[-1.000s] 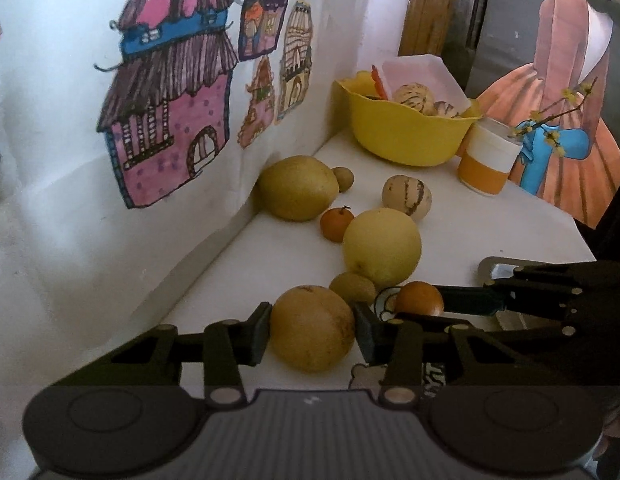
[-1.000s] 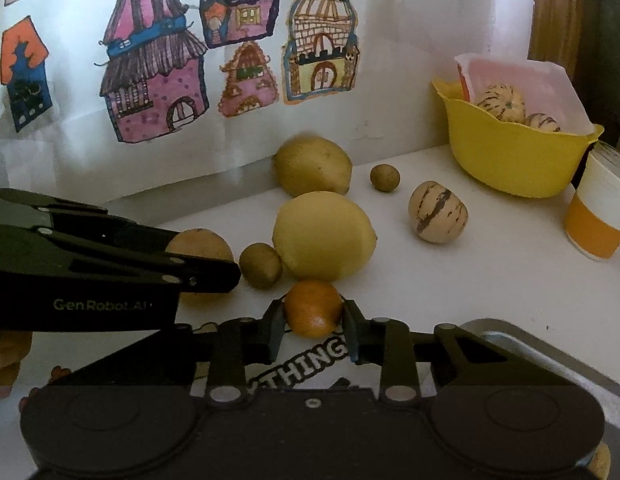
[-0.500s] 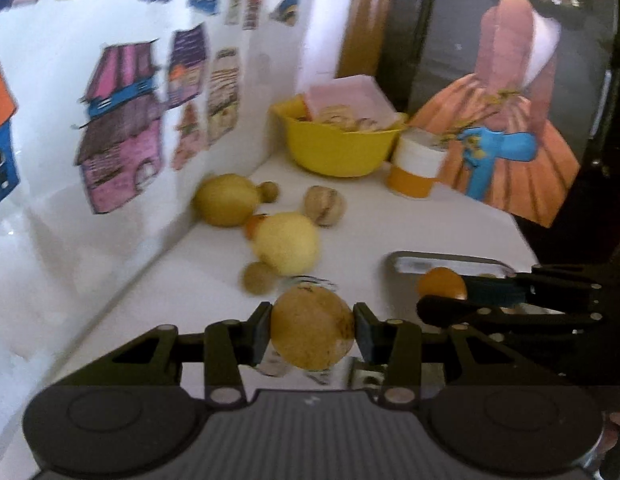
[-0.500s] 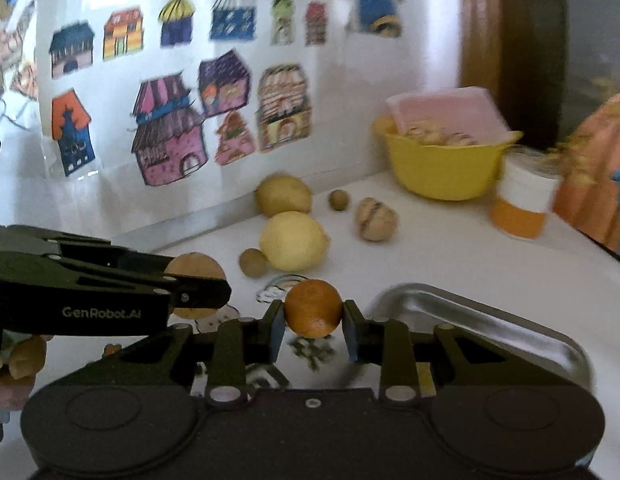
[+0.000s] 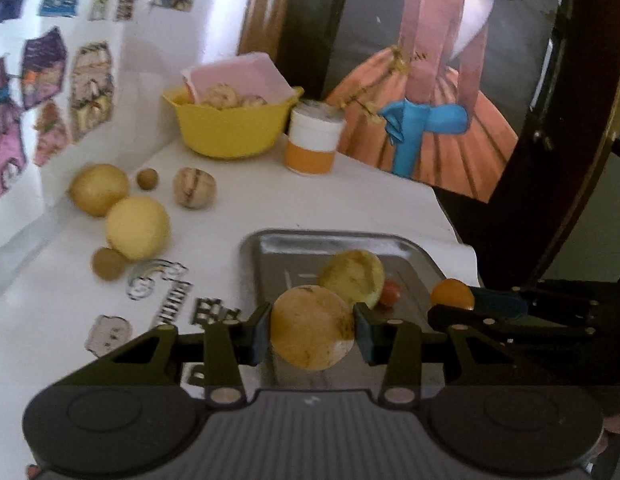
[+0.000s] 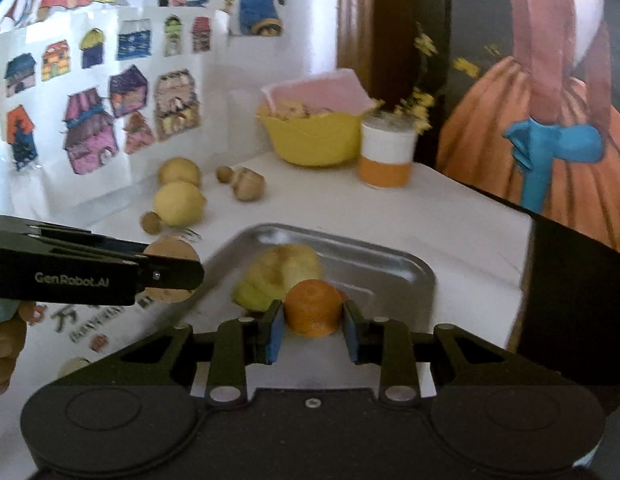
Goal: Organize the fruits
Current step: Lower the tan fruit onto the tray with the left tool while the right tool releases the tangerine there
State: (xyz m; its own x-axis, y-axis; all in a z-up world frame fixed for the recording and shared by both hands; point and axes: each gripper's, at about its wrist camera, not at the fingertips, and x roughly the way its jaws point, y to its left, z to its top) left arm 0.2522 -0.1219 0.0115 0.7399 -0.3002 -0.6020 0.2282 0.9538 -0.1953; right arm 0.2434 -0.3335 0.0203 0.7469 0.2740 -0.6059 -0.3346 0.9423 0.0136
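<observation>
right tongs [image 6: 312, 326] grip an orange [image 6: 313, 307] over the tray [image 6: 390, 268].

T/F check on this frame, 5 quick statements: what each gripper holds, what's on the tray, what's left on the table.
1. The left hand-held gripper is shut on a round yellow-brown fruit. True.
2. The right hand-held gripper is open. False: it is shut on a small orange.
3. The metal tray holds no fruit. False: a yellowish fruit and a small red one already lie in it.
4. A striped melon-like fruit lies on the white table, outside the tray. True.
5. The yellow bowl stands on the tray. False: it stands at the back by the wall, beside the orange-and-white cup.
</observation>
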